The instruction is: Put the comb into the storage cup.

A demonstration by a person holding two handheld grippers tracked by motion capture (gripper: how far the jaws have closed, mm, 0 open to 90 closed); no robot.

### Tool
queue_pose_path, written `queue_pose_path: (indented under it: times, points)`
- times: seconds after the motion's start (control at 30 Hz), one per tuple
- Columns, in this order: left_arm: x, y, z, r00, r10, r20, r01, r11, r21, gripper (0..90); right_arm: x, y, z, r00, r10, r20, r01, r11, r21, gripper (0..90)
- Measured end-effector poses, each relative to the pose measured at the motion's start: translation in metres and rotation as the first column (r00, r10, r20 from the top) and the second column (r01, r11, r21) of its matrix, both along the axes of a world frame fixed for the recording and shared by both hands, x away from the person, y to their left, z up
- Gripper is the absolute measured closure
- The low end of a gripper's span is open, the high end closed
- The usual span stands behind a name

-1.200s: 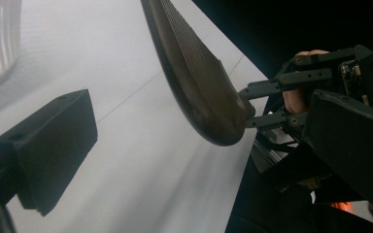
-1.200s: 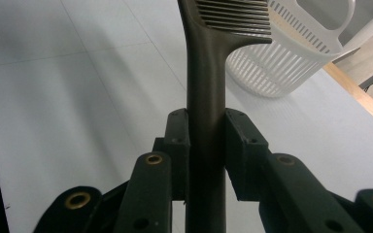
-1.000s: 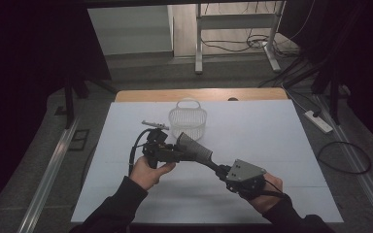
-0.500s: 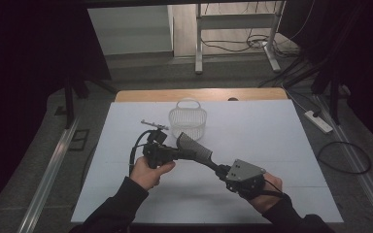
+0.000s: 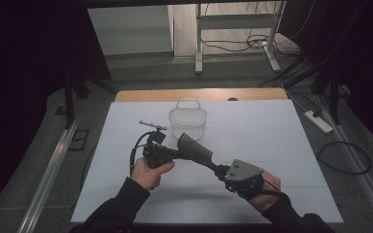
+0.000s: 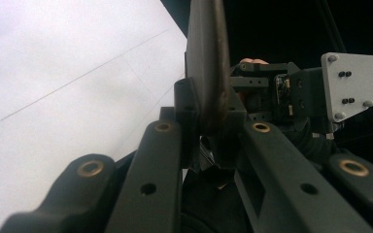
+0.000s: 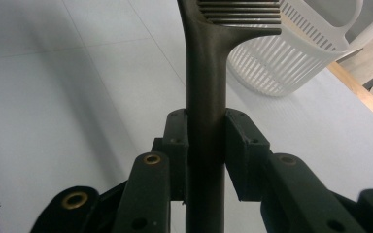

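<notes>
Now, at the left of the high view, my left gripper [image 5: 175, 153] sits just in front of the white basket [image 5: 188, 118], and its jaws have just been closing on the wide slotted head of the dark spatula [image 5: 195, 150]. In the left gripper view the pads press the blade from both sides, edge-on between them, so I judge the grip taken. I hold it there, I think, because the head is the end that must go into the basket first, or because the tool is being passed across from one hand to the other. The spatula hangs above the white table [image 5: 281, 145], slanting from that head down toward the person's side, its handle running to my right gripper [image 5: 222, 171]. In the right gripper view those jaws are pinched on the handle [image 7: 205, 121], the slotted head and the basket [image 7: 291, 53] lying beyond. With both ends clamped the tool cannot swing or drop; one claw should let go before the other carries it on.
</notes>
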State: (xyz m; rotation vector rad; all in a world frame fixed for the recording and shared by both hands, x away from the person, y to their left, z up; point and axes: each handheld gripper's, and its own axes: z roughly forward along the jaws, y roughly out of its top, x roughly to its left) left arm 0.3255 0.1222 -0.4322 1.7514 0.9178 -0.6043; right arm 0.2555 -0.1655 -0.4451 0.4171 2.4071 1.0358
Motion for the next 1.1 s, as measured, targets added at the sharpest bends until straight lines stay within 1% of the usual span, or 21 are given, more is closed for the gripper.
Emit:
queue_pose_path:
  times: [0.17, 0.3, 0.43, 0.63, 0.7, 0.8, 0.9, 1.0, 1.1]
  points:
    - [-0.001, 0.0, 0.001, 0.9999, 0.001, 0.015, -0.001, 1.0, 0.004, 83.4, 0.001, 0.0, 0.0, 0.9999, 0.007, -0.008, -0.007, 1.0, 0.01, 70.1]
    - [-0.001, 0.0, 0.003, 0.9996, 0.003, 0.027, -0.003, 1.0, 0.0, 83.4, 0.001, -0.001, 0.001, 0.9998, 0.014, -0.013, -0.013, 1.0, 0.026, 64.5]
    - [-0.001, 0.001, 0.004, 0.9992, 0.007, 0.039, -0.007, 1.0, 0.001, 83.4, 0.001, -0.001, 0.001, 0.9998, 0.01, -0.019, -0.01, 1.0, 0.028, 59.5]
    - [-0.001, 0.003, 0.005, 0.9983, 0.014, 0.057, -0.014, 0.9999, 0.003, 83.3, 0.002, -0.003, 0.001, 0.9998, -0.009, -0.019, 0.01, 0.999, 0.037, 50.8]
    - [-0.002, 0.004, 0.006, 0.9973, 0.023, 0.07, -0.024, 0.9997, 0.009, 83.3, 0.003, -0.005, 0.002, 0.9993, -0.033, -0.018, 0.033, 0.998, 0.048, 47.9]
    - [-0.002, 0.004, 0.008, 0.9962, 0.029, 0.082, -0.031, 0.9994, 0.014, 83.3, 0.006, -0.008, 0.004, 0.9975, -0.059, -0.038, 0.061, 0.996, 0.065, 42.9]
    - [-0.002, 0.005, 0.011, 0.9938, 0.035, 0.106, -0.038, 0.9988, 0.031, 83.3, 0.007, -0.011, 0.004, 0.9956, -0.063, -0.069, 0.068, 0.995, 0.075, 39.3]
    - [-0.002, 0.005, 0.013, 0.9921, 0.038, 0.12, -0.043, 0.9983, 0.04, 83.3, 0.009, -0.013, 0.004, 0.9924, -0.058, -0.109, 0.067, 0.994, 0.085, 35.2]
    - [-0.003, 0.005, 0.015, 0.9896, 0.041, 0.138, -0.049, 0.997, 0.06, 83.3, 0.011, -0.016, 0.005, 0.9898, -0.056, -0.131, 0.068, 0.994, 0.09, 30.9]
